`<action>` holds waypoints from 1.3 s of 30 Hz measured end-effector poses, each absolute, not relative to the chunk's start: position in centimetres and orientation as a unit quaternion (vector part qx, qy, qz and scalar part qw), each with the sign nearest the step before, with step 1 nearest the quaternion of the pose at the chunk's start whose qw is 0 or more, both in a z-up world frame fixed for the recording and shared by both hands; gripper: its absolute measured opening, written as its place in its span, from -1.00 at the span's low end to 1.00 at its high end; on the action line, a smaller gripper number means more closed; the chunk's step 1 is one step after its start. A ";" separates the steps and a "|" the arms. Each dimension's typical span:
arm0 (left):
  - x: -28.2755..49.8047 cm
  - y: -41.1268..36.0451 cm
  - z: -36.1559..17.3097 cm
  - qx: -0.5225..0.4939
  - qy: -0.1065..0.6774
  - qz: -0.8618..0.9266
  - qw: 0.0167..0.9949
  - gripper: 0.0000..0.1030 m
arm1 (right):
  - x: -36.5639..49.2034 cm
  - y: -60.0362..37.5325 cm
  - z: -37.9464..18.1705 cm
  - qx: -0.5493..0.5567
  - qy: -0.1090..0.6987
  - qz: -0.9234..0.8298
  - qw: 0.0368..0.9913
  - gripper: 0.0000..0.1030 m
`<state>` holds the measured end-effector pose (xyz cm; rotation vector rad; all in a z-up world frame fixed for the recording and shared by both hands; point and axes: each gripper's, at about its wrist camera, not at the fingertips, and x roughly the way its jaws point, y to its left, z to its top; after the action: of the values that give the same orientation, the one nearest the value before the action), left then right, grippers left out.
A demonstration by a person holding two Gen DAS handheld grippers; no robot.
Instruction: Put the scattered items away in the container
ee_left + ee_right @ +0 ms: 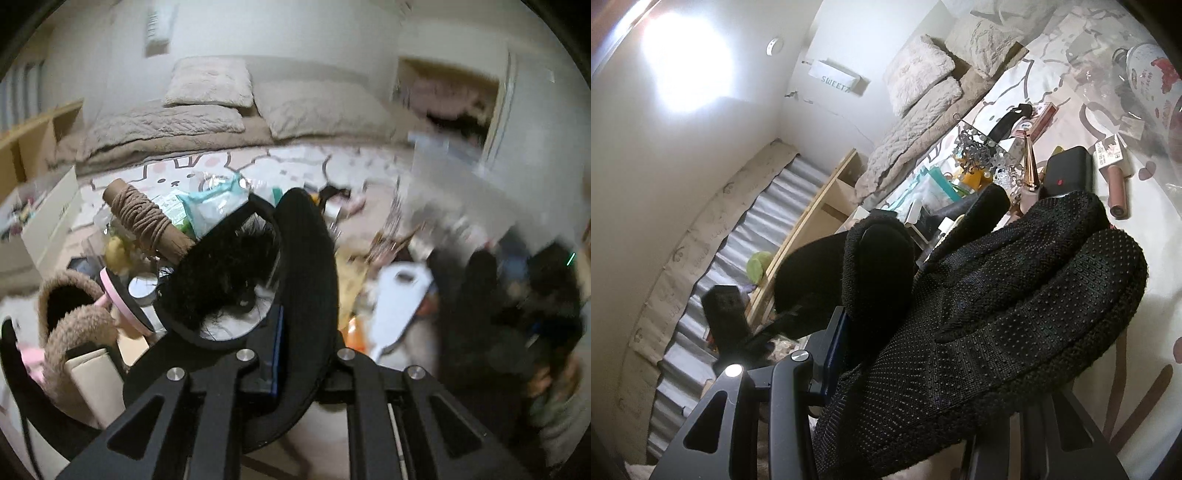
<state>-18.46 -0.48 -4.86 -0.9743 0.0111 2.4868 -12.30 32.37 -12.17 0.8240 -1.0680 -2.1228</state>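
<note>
**Both claws gripping black items**

Left wrist view: our left gripper (284, 314) clamps a black oval hairbrush (236, 280) at frame centre, above a cluttered container (110, 236) at left.

Right wrist view: our right gripper (886, 314) pinches a black dotted knit glove (1015, 314), filling lower right.

My count, left view: one spool of brown twine on cardboard tube (147, 221); two fuzzy tan slippers (74, 325); one pale teal wipes packet (218, 208); one white flat tag with slot hole (397, 302); three beige quilted pillows (210, 83). Right view: one black dotted knit glove (1015, 314) across my fingers; one black rectangular case with red dot (1067, 171); one rose-gold tapered tube (1032, 164); one brownish-pink lipstick tube (1117, 192).
</note>
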 end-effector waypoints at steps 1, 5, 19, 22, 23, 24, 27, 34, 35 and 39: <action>-18.3 -0.8 -4.3 -0.351 -0.012 0.907 0.233 -0.81 | -12.3 32.4 -12.1 0.311 -0.404 -0.803 0.308 -0.14; -17.1 -2.2 -1.7 -0.322 -0.038 0.922 0.213 -0.89 | -12.3 32.4 -12.1 0.310 -0.405 -0.803 0.309 -0.14; -11.2 0.1 1.3 -0.250 0.108 0.947 0.172 -0.89 | -12.3 32.4 -11.9 0.308 -0.407 -0.803 0.308 -0.14; -9.0 2.5 -1.1 -0.239 0.192 0.939 0.158 -0.89 | -12.2 32.2 -11.8 0.309 -0.402 -0.804 0.311 -0.14; -8.4 3.1 -2.0 -0.241 0.209 0.934 0.159 -0.89 | -12.2 32.2 -11.9 0.310 -0.401 -0.804 0.311 -0.14; -7.9 3.6 -3.0 -0.246 0.221 0.930 0.161 -0.89 | -12.2 32.2 -11.9 0.310 -0.400 -0.804 0.311 -0.14; -6.7 5.1 -5.8 -0.260 0.258 0.916 0.165 -0.89 | -12.2 32.2 -12.0 0.313 -0.399 -0.804 0.311 -0.14; -3.9 7.7 -10.7 -0.235 0.385 0.881 0.142 -0.88 | -12.0 32.3 -12.1 0.316 -0.397 -0.804 0.309 -0.14; -3.5 8.0 -11.1 -0.224 0.403 0.878 0.133 -0.87 | -12.0 32.3 -12.1 0.317 -0.397 -0.804 0.309 -0.14; -2.2 8.6 -11.8 -0.168 0.463 0.866 0.090 -0.83 | -11.9 32.0 -12.0 0.319 -0.390 -0.806 0.309 -0.14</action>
<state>-2.19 8.63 -11.82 -0.4997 1.3756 2.5733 -11.94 32.02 -12.01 0.8431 -1.0318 -2.1304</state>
